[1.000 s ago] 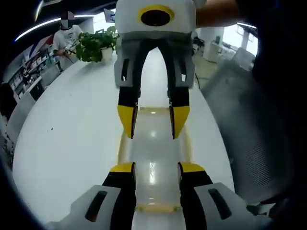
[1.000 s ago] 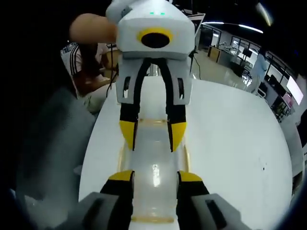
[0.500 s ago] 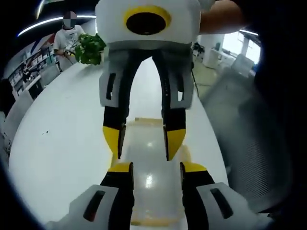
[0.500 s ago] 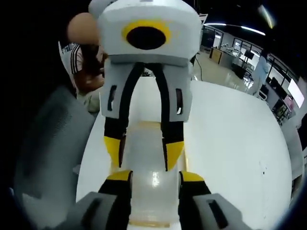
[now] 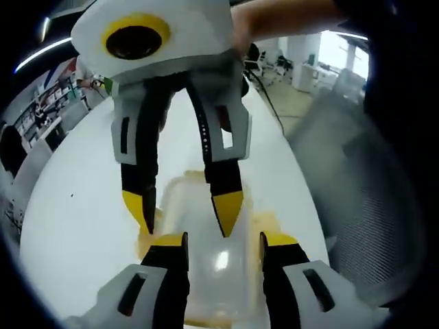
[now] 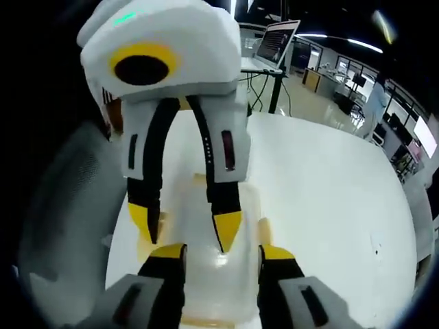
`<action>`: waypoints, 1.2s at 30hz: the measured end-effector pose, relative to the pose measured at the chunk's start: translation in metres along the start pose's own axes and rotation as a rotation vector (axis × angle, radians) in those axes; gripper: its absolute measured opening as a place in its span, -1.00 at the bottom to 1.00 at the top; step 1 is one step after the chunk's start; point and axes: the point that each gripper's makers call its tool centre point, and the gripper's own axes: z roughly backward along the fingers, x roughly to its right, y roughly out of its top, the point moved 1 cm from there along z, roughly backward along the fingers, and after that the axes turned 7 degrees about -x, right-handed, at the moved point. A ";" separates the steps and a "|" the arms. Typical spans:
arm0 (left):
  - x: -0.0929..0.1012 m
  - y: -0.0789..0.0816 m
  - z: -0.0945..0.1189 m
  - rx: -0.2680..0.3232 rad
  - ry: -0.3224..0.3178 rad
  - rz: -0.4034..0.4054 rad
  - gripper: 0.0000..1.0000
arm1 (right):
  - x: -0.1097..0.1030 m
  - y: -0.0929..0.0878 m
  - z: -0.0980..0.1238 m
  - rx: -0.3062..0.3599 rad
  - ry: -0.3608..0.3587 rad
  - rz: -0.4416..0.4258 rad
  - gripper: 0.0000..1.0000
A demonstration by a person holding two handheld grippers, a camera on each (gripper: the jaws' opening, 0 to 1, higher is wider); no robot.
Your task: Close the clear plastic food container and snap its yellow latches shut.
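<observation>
White table (image 6: 329, 178) — bright open office

Left gripper (image 5: 221, 241): black jaws with yellow tips, grey-white shells below. Right gripper (image 6: 218, 251): the same black jaws, yellow tips, grey shells. Each appears opposite the other as a white body with a yellow ring round a black centre; a green light glows on top of the left gripper in the right gripper view.

Container (image 5: 219, 274): clear, frosted, with a white glint; latches (image 5: 263, 221) yellow-amber.

Table (image 6: 322, 185): glossy white around the container. Chair (image 5: 363, 199) beside the table: grey mesh.
</observation>
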 end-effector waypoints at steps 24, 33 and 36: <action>0.008 -0.012 -0.006 -0.109 0.191 -0.178 -0.14 | 0.013 -0.011 -0.012 -0.085 0.119 -0.027 -0.01; 0.007 -0.018 -0.010 -0.126 0.234 -0.188 -0.20 | 0.013 -0.013 -0.015 -0.090 0.215 -0.058 -0.05; 0.006 -0.017 -0.010 -0.115 0.250 -0.170 -0.22 | 0.014 -0.014 -0.017 -0.108 0.254 -0.074 -0.06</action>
